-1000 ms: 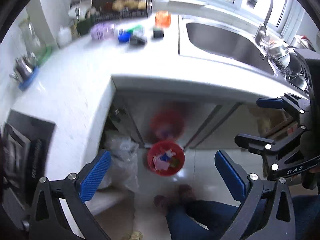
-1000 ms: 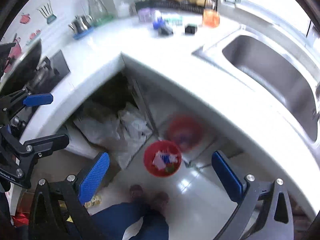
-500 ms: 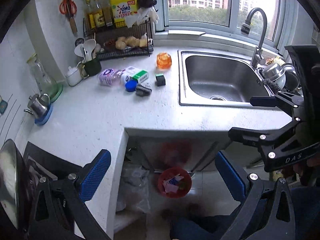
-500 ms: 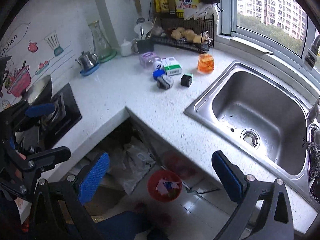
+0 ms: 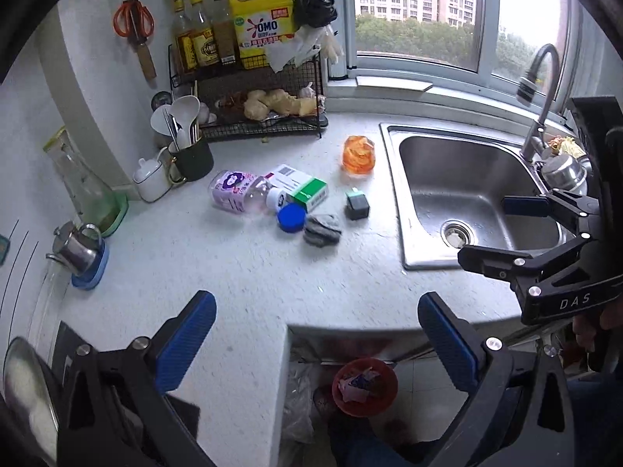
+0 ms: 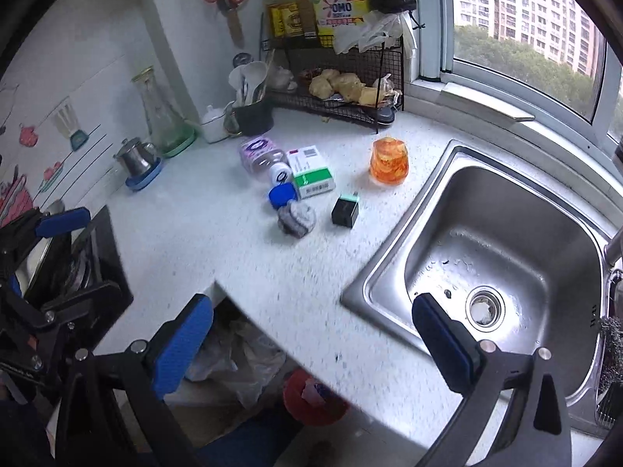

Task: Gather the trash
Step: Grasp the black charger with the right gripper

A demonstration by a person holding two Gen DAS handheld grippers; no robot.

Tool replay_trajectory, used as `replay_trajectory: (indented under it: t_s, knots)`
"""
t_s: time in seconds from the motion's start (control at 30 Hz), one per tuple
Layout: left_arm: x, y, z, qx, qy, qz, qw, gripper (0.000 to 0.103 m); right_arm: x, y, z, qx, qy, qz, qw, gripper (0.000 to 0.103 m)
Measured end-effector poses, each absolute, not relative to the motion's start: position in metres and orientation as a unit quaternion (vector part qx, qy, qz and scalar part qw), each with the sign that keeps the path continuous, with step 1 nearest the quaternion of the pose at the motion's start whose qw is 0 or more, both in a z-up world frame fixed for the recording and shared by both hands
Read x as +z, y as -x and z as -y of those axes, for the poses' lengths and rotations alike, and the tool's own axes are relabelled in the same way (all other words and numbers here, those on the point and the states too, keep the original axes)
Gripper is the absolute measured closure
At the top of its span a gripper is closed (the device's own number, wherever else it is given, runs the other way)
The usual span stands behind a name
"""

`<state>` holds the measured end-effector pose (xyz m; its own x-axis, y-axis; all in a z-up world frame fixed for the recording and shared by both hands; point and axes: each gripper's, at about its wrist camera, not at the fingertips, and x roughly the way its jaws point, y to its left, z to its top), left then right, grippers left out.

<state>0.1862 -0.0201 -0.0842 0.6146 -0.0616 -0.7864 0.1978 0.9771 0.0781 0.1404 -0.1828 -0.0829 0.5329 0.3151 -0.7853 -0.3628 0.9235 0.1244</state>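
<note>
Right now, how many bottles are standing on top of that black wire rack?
4, in a row: three brownish sauce bottles on the left, then the big yellow jug. More may hide behind the bags.

I hold both grippers raised, side by side. Left gripper [image 5: 317, 334]: jaws spread wide, nothing between the blue pads [image 5: 187, 338]. Right gripper [image 6: 311, 340]: jaws equally wide, empty. My hand [image 5: 595, 323] grips the right handle.
</note>
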Motion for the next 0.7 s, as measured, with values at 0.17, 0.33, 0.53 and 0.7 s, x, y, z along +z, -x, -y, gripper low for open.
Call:
replay_trajectory:
  t_s: [0.17,0.33,0.53,0.7]
  knots:
    - [-0.091,-0.248,-0.007,-0.085,-0.061,-0.449,0.888,0.000,-0.089,-0.191,0.167,0.166,0.012,-0.467,0.869,0.002]
    - [-0.108,-0.299,-0.027,-0.101,-0.080,-0.468,0.874,0.000,-0.104,-0.232,0.151,0.138,0.003,-0.500,0.855,0.014]
    - [-0.124,-0.341,-0.050,-0.130,-0.072,-0.480,0.865,0.000,-0.129,-0.269,0.140,0.119,0.008,-0.546,0.829,0.035]
    - [-0.141,-0.367,-0.065,-0.137,-0.082,-0.490,0.857,0.000,-0.141,-0.287,0.138,0.095,0.003,-0.567,0.818,0.035]
